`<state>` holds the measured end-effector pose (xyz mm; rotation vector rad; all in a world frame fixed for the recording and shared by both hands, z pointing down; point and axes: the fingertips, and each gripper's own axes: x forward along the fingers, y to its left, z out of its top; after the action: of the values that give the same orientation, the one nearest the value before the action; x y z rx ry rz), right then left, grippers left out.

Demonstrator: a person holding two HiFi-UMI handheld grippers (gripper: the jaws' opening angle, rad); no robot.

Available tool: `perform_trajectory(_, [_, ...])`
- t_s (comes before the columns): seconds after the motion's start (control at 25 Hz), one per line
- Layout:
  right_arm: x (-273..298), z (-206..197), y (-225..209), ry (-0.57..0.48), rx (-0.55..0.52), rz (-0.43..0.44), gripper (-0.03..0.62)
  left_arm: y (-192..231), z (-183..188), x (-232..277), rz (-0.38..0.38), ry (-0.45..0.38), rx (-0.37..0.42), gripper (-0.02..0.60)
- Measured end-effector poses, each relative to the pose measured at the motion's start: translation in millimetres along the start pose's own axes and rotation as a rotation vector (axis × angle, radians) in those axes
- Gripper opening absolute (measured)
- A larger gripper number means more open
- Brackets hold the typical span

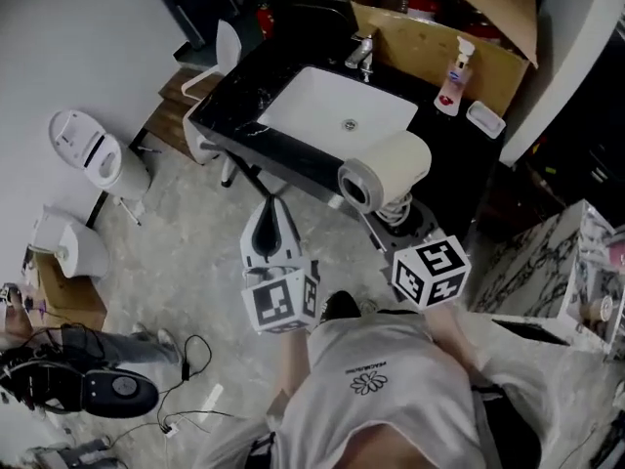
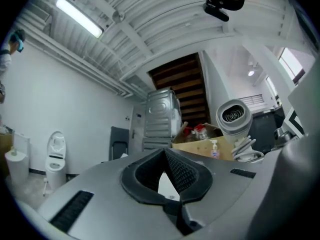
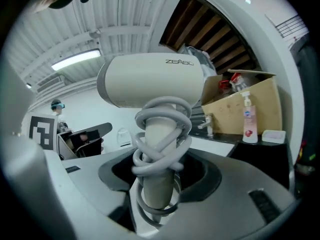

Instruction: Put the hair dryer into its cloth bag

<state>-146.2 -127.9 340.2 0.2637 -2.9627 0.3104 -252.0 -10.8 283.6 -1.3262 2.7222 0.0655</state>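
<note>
Gripping the cream hair dryer [image 3: 150, 81] by its handle, the right gripper [image 3: 157, 186] has its jaws spread wide around the grey cord [image 3: 161, 129] that is wound in loose loops over that handle. The barrel stands above the jaws and points off to the gripper's left.

To my eye the grip is the weak spot. The pads press partly on the coils, not on bare handle, so the dryer could twist or slide if a loop shifts. The heavy head sits well above the hold and could tip it over. A loop hanging below the jaws might also catch on a bag's mouth.

Just to its left, the left gripper [image 2: 167, 176] is clenched with nothing between its jaws. It would have to open before it could take hold of any cloth.

No cloth bag shows in any view, so I cannot say where the dryer must go.

Ahead of both grippers stands a black counter [image 1: 229, 106] with a white basin [image 1: 322, 106] and a faucet [image 1: 361, 55]. Beyond the right gripper are a pump bottle [image 1: 454, 71], a small white dish [image 1: 485, 118] and an open cardboard box [image 1: 420, 37]. The counter edge is near enough for the barrel to knock on a careless swing. Well off to the left gripper's side, white toilets [image 1: 93, 149] stand on the floor.
</note>
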Motion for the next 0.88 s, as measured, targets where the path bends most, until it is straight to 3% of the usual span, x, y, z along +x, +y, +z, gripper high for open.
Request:
perform_trajectory(0.24, [-38.6,9.2,-68.9,-0.063,0.048,-0.276,0.209,-61.8,-3.0,56.0,-0.24,-0.013,-0.006,0.014])
perform_trajectory(0.4, [-73.2,3.9,-97.0,-0.073,0.085,-0.491,0.209,-99.6,4.4,72.6,-0.402,-0.064,0.046,0.014])
perform_trajectory(0.56, [-100.4,-5.4,-104.7,-0.091,0.133,-0.666,0.209,-128.3,0.6,89.0,-0.561,-0.062,0.081,0.014])
perform_trajectory(0.88, [-140.6,-18.5,-96.5,-0.112,0.184,-0.921,0.209,-165.7,-14.5,107.8,-0.776,-0.057,0.078,0.014])
